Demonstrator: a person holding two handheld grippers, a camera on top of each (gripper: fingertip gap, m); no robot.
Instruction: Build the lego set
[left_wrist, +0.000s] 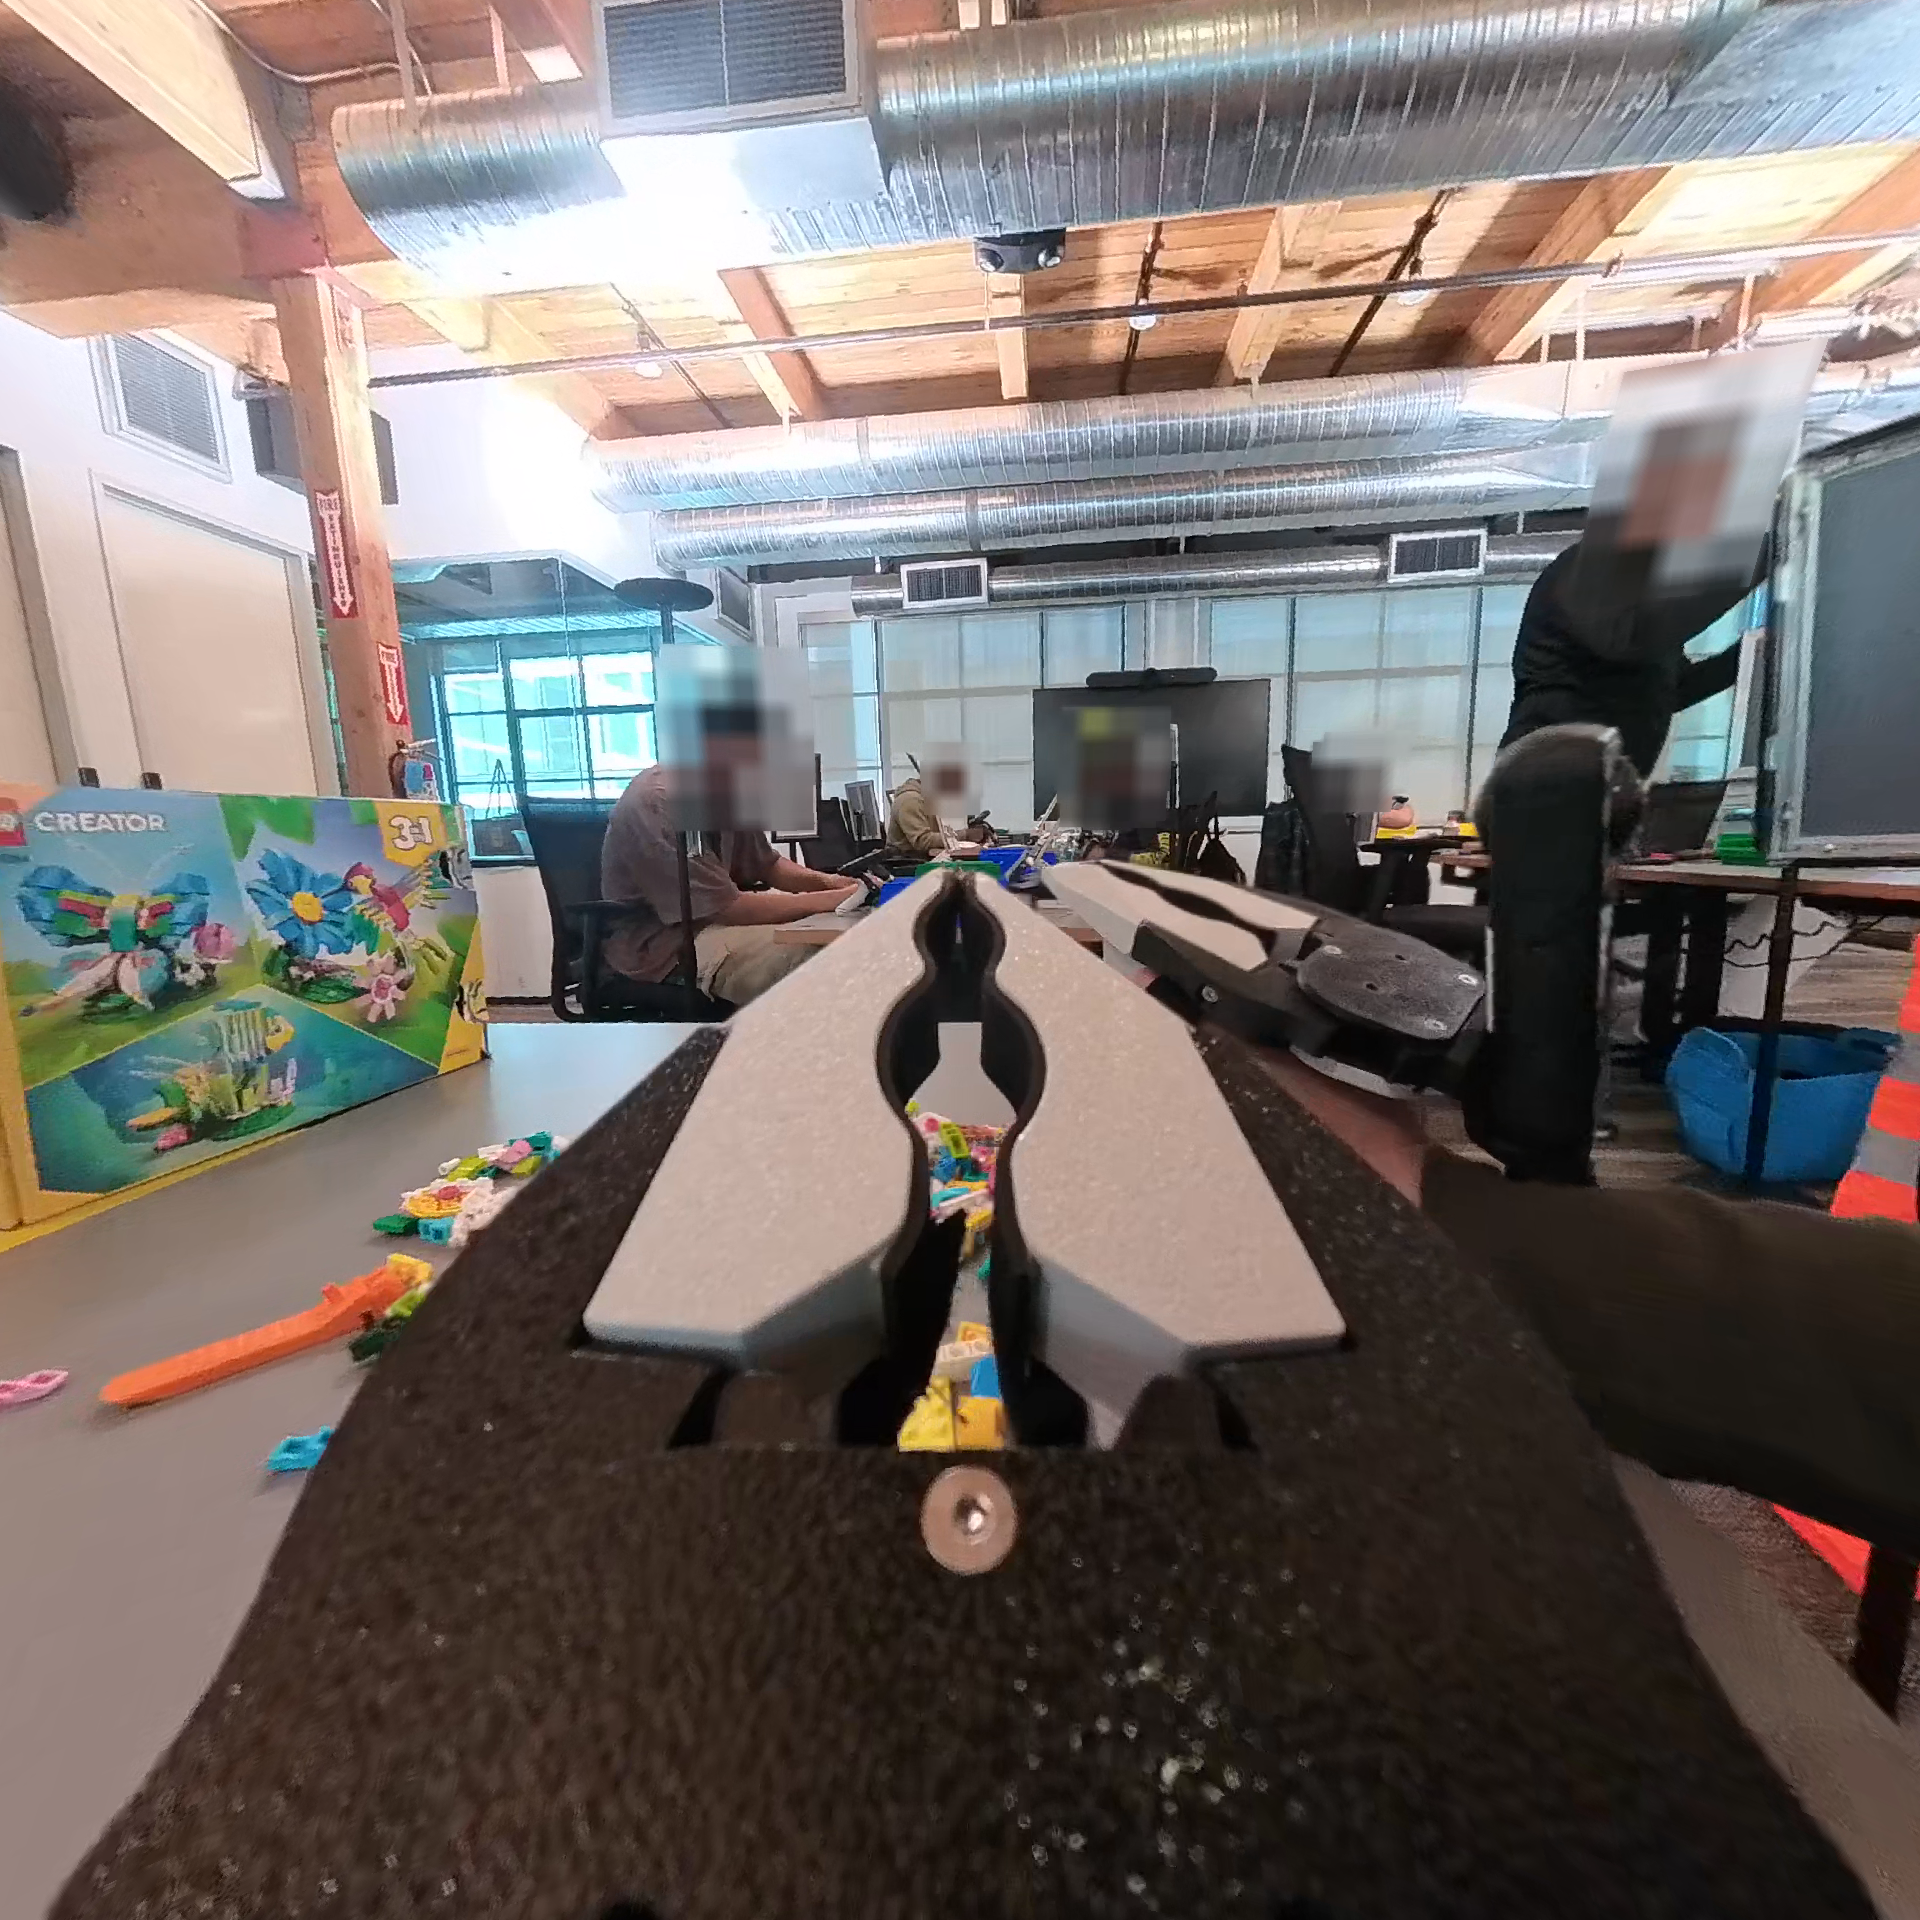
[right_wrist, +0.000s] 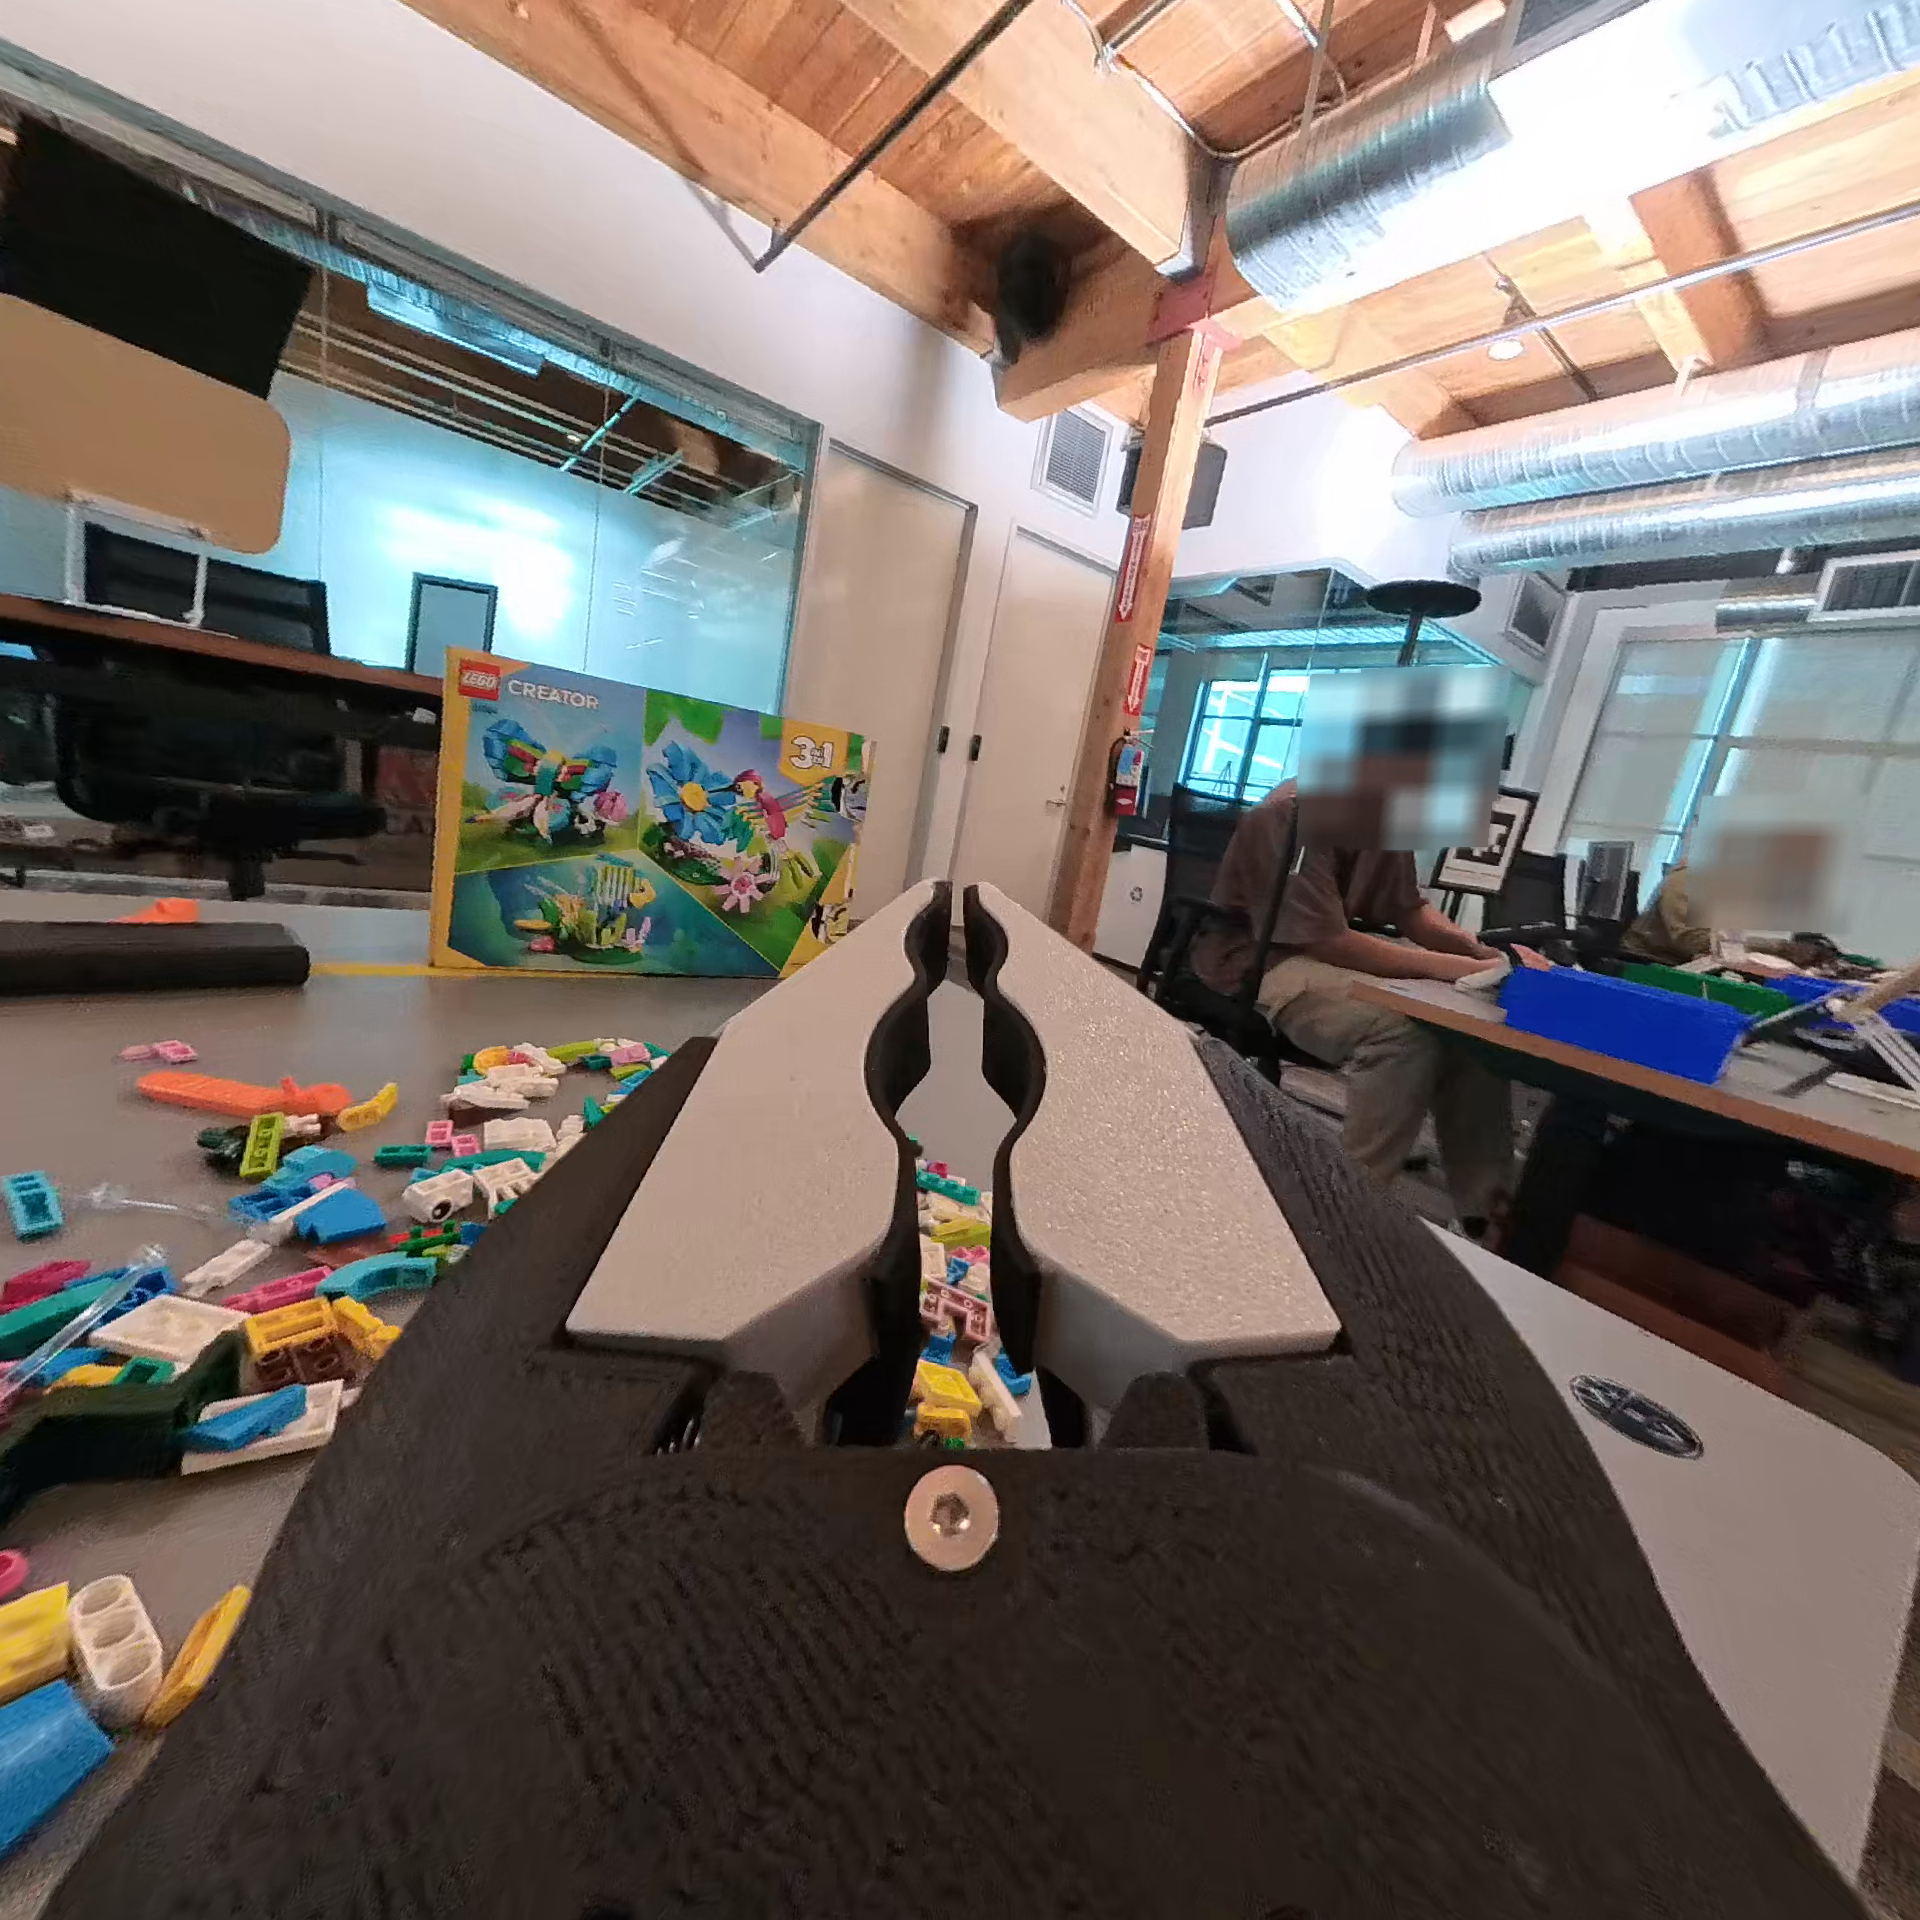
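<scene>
Loose lego pieces (right_wrist: 312, 1195) in many colours lie spread on the grey table (right_wrist: 436, 1008); in the left wrist view they (left_wrist: 468, 1195) show left of my fingers and beneath them. An orange brick separator (left_wrist: 249, 1345) lies at the left, also in the right wrist view (right_wrist: 239, 1093). The lego set's box (right_wrist: 644, 821) stands upright at the back, also in the left wrist view (left_wrist: 229, 987). My left gripper (left_wrist: 961, 881) is shut, tips touching, with nothing between them. My right gripper (right_wrist: 956, 891) is shut with only a sliver between the tips. It also shows at the right in the left wrist view (left_wrist: 1081, 878), beside the left one.
A long black object (right_wrist: 145, 956) lies at the table's far left. A person (right_wrist: 1340, 935) sits at a neighbouring desk with blue bins (right_wrist: 1621, 1023). The table's right edge (right_wrist: 1714, 1455) is near. A blue bucket (left_wrist: 1766, 1101) stands on the floor to the right. The gap from one gripper's tips to the other's is roughly 20 cm.
</scene>
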